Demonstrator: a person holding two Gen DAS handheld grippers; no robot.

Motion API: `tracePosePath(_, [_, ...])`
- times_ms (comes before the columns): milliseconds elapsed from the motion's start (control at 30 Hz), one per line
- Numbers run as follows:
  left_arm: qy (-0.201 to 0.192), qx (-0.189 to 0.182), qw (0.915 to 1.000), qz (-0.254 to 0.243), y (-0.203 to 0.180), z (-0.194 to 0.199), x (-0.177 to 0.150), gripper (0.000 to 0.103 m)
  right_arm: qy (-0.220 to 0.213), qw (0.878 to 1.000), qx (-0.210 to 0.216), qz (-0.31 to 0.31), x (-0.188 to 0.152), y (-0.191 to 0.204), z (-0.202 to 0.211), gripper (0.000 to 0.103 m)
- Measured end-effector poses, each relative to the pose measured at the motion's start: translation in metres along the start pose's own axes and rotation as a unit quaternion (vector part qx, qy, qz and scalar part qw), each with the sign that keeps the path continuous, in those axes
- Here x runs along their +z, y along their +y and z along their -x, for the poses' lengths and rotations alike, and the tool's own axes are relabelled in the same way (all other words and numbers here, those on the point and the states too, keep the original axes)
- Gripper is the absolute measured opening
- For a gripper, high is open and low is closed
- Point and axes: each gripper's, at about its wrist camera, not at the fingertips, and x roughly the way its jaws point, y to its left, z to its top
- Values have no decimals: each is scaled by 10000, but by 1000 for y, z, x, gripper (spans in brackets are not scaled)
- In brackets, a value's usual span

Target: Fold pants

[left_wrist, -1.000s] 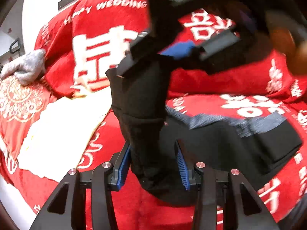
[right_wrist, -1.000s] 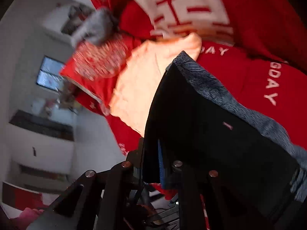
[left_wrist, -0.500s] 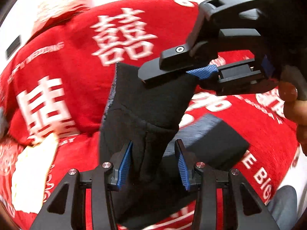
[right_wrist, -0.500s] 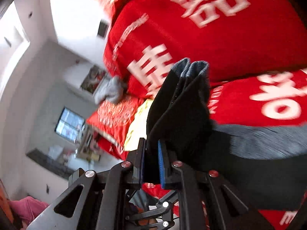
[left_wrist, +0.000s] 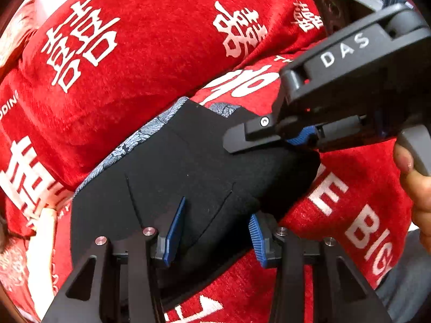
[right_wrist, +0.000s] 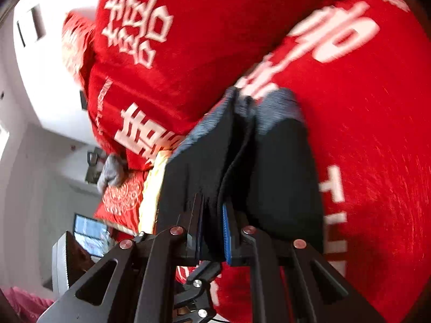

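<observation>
Two tools on black pants (left_wrist: 172, 177) | L tool (left_wrist: 215, 231): apart, astride cloth | R tool (right_wrist: 211, 231): clamped on pants | red blanket (left_wrist: 150, 53) beneath

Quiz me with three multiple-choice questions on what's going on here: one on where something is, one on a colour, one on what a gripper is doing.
1. Where do the black pants lie?
A. On a red blanket
B. On a wooden floor
C. In a basket

2. What colour are the pads on the left gripper?
A. Yellow
B. Blue
C. Green

3. What is the right gripper doing?
A. Hanging open over nothing
B. Holding a cup
C. Clamped on the pants

Answers: 1 A, the red blanket with white characters surrounds the pants. 2 B, both pads are blue. 3 C, black fabric is pinched between its nearly closed jaws.
</observation>
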Motion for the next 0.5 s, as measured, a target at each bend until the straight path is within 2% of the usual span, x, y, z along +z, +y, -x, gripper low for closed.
tracePosePath(100, [33, -259, 9996, -75, 6, 5, -3, 50, -27, 9997, 200, -113, -3, -11, 3, 17])
tracePosePath(167, [-100, -466, 9989, 35, 18, 20, -10, 52, -63, 9996, 244, -150, -3, -12, 5, 19])
tracePosePath(200, [-153, -472, 9987, 111, 28, 29, -10, 60, -75, 9995, 250, -166, -3, -13, 5, 19])
tracePosePath(267, [-337, -527, 9973, 395, 52, 47, -16, 71, -95, 9990, 351, -261, -5, -18, 4, 19])
tracePosePath(333, [-482, -498, 9939, 855, 84, 62, -22, 71, -140, 9980, 468, -406, -5, -22, 7, 21])
tracePosePath(400, [-445, -246, 9886, 1418, 123, 63, -33, 71, -130, 9970, 591, -487, -6, -23, 9, 29])
tracePosePath(433, [-376, -110, 9844, 1713, 142, 59, -40, 71, -117, 9966, 653, -494, -5, -22, 10, 39])
tracePosePath(467, [-243, 9, 9785, 2048, 163, 52, -48, 71, -93, 9964, 705, -459, -3, -19, 9, 48])
tracePosePath(500, [-51, 80, 9712, 2381, 183, 43, -58, 71, -67, 9967, 701, -405, -3, -15, 9, 52])
